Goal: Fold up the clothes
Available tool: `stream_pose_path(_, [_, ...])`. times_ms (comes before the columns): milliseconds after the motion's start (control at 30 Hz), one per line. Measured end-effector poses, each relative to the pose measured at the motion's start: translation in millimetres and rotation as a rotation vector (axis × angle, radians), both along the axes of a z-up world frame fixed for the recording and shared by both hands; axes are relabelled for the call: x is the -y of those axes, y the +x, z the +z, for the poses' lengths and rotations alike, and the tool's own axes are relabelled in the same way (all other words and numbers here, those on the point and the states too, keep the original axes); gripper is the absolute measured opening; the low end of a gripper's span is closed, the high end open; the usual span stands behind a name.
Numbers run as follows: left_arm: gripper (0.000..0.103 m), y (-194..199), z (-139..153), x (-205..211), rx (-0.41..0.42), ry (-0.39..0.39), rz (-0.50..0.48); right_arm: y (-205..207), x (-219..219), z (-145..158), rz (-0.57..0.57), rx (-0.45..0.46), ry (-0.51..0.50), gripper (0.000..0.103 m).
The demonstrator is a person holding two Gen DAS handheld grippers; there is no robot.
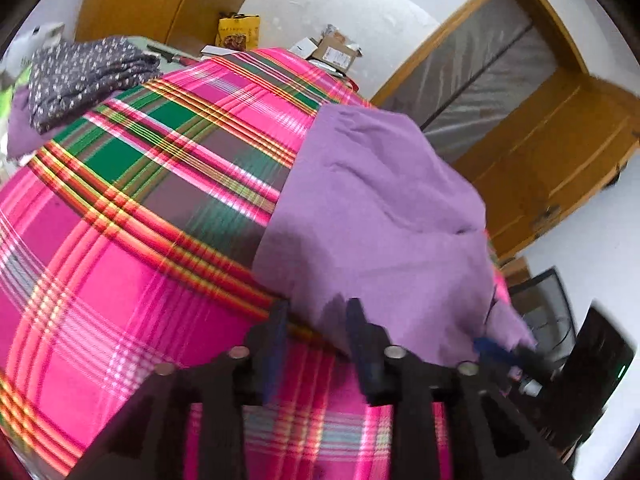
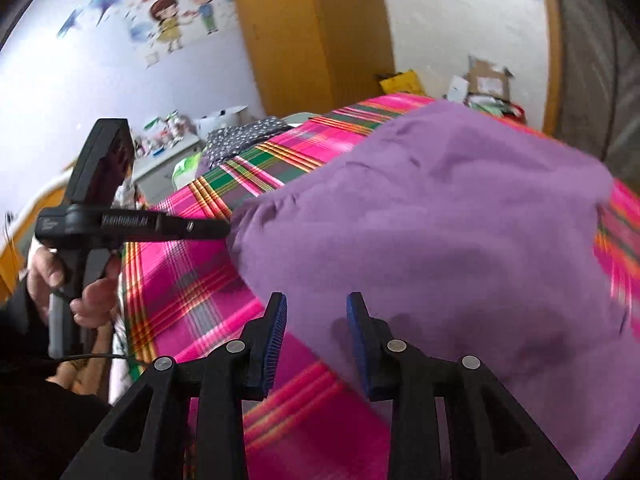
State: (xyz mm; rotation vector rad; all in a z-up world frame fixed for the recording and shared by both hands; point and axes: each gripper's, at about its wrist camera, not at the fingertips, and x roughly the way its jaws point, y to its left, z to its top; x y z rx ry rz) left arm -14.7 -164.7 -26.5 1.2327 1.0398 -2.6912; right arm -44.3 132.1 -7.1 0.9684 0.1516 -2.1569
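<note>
A purple garment [image 1: 384, 216] lies spread on a pink plaid cloth [image 1: 120, 240] that covers the table. My left gripper [image 1: 318, 312] is open, with its jaws apart at the garment's near edge, one finger over the plaid and one over the purple fabric. My right gripper [image 2: 316, 308] is open too, its blue pads either side of the garment's [image 2: 440, 232] near edge, not clamped. In the right wrist view the left gripper [image 2: 224, 228] shows from the side, its tip touching the garment's left edge.
A folded dark dotted garment [image 1: 88, 76] lies on a purple one at the table's far left. Boxes and a yellow bag [image 1: 238, 32] sit at the far edge. A wooden door [image 1: 540, 152] stands to the right. A dark monitor [image 1: 552, 312] sits low right.
</note>
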Motion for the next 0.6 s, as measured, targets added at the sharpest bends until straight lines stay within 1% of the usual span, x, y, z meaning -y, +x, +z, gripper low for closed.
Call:
stream_pose_path(67, [0.039, -4, -2, 5, -0.004, 0.037, 0.021, 4, -6, 2, -0.015, -0.002, -0.007, 0.032])
stream_pose_path(133, [0.043, -5, -8, 8, 0.013, 0.08, 0.036, 6, -11, 4, -0.027, -0.005, -0.015, 0.032])
stream_pose_path(200, [0.043, -8, -15, 10, 0.027, 0.118, 0.046, 6, -12, 6, -0.037, -0.009, -0.023, 0.033])
stream_pose_path(267, [0.044, -9, -17, 12, 0.016, 0.138, 0.058, 6, -12, 8, -0.038, -0.016, -0.027, 0.036])
stream_pose_path(300, [0.044, -11, -18, 13, 0.014, 0.148, 0.064, 6, -11, 9, -0.038, -0.02, -0.029, 0.041])
stream_pose_path(333, [0.044, -12, -19, 14, 0.011, 0.161, 0.069, 6, -11, 10, -0.037, -0.022, -0.031, 0.043])
stream_pose_path(467, [0.044, -17, -26, 23, -0.001, 0.248, 0.098, 6, -6, 10, -0.026, -0.028, -0.041, 0.044])
stream_pose_path(533, [0.044, -18, -27, 25, 0.002, 0.265, 0.103, 7, -4, 9, -0.024, -0.027, -0.044, 0.044])
stream_pose_path(600, [0.044, -20, -26, 23, 0.007, 0.264, 0.1, 7, -3, 9, -0.022, -0.026, -0.045, 0.044])
